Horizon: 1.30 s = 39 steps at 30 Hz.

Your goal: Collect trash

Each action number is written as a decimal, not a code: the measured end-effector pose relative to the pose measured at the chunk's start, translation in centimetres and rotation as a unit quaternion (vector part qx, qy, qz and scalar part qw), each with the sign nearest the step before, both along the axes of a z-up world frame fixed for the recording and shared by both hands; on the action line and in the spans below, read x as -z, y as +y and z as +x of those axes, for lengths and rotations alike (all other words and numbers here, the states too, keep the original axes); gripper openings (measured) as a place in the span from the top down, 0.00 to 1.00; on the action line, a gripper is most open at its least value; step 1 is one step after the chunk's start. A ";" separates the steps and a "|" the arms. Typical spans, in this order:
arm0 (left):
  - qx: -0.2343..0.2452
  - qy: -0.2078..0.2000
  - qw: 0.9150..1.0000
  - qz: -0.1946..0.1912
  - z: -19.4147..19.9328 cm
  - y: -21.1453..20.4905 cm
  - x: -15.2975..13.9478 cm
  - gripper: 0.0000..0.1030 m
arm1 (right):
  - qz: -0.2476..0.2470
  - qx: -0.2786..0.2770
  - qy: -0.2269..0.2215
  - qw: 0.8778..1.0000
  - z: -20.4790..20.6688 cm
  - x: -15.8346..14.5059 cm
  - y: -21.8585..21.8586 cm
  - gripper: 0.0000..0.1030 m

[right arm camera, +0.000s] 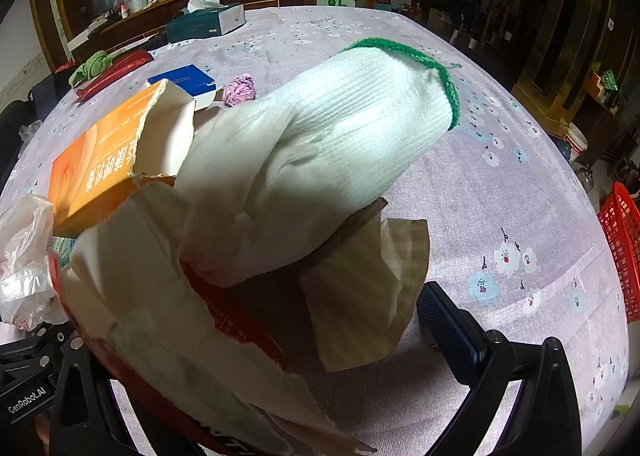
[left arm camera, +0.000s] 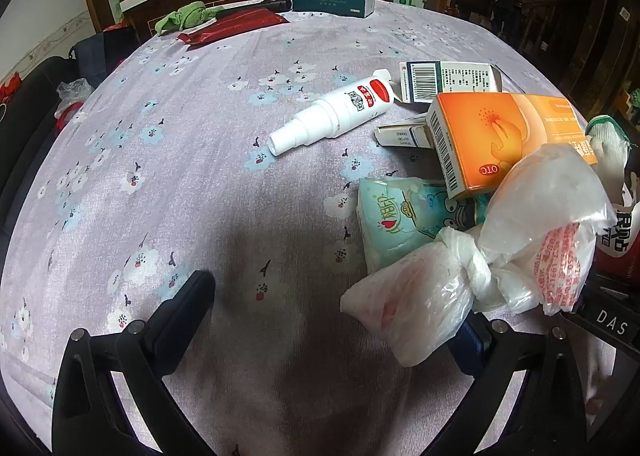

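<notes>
Floral cloth covers your bench, with trash heaped at its near right: knotted bag, orange box, glove. Both grippers, left and right, gape with nothing clamped. Close carelessly and the bag may slip, or the leaning glove and box topple.

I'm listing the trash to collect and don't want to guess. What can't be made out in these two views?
- Left wrist view: the knotted white plastic bag covers part of the pale-blue frog-print tissue pack.
- Right wrist view: the torn red-and-white paper carton hides the right gripper's left finger.
- The red plastic basket is cut off by the frame edge.
</notes>
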<state>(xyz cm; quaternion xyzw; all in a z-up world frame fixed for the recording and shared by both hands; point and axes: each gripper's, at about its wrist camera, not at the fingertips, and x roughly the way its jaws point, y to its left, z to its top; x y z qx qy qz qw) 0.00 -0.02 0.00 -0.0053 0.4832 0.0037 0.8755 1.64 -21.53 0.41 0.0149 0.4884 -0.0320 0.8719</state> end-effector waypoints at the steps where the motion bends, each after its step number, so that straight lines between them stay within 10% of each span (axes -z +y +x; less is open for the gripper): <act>1: -0.004 0.000 1.000 -0.001 0.0 0.0 0.0 0.00 | 0.000 0.000 0.000 1.000 0.0 0.0 0.0 0.00; 16: 0.002 -0.087 0.996 -0.003 -7.0 0.4 -4.0 0.00 | 0.016 -0.040 0.007 0.999 -1.2 -0.7 -0.4 0.01; 22: -0.007 -0.188 0.982 -0.014 -12.9 -0.9 -6.6 0.00 | 0.032 -0.091 -0.046 0.994 -7.5 -3.8 -1.6 0.01; 39: -0.056 -0.297 0.952 0.049 -21.7 -3.0 -7.5 0.00 | -0.026 -0.052 -0.209 0.976 -18.3 -7.4 -3.4 0.04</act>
